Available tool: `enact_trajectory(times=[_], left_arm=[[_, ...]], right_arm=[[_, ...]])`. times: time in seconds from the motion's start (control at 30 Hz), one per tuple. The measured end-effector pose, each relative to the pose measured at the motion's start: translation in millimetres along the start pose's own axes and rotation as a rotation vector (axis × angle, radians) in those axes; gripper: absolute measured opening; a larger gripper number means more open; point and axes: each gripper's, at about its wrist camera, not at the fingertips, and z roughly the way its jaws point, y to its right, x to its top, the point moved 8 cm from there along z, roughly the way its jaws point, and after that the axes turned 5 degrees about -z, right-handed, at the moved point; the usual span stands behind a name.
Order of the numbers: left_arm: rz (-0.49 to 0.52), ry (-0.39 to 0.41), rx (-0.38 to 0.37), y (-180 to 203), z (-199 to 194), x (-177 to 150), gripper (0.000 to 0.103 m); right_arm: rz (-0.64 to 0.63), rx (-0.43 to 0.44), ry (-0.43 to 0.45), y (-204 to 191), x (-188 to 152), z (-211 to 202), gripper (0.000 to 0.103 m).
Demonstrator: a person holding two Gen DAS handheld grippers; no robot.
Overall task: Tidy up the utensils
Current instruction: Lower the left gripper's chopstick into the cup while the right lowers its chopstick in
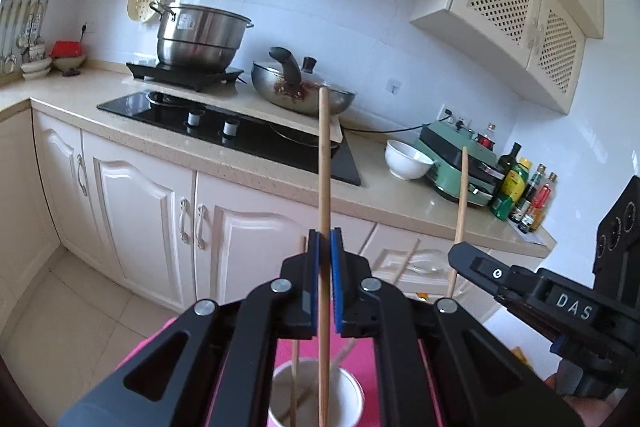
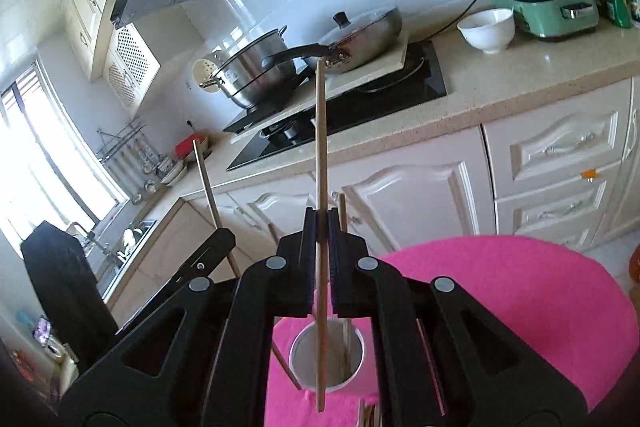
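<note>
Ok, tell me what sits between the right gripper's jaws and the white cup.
Only the chopstick held by the right gripper, its lower end hanging at the white cup; right wrist view.

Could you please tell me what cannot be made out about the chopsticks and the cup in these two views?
- Left wrist view: the left gripper hides the cup rim; the held chopstick is cut off by the bottom edge.
- Right wrist view: the right gripper hides the cup's far rim; chopsticks inside blur together, uncountable.

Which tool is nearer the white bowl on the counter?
Right. The right tool is on the bowl's side of the pair; the left tool sits beyond it, farther off.
</note>
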Motion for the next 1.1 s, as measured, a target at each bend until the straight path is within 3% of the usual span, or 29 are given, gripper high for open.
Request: enact_trajectory(times=[0.4,1.1], left_arm=[[0.002,-0.011,0.063,-21,31,-23,0.006],[0.037,-0.095,0.070,-30,6,-57,0.006]], right_arm=[[-0.054,-0.058,0.029,9,-16,29,0.006],[-0.153,-0.054,-0.059,-9,-57,13,0.006]])
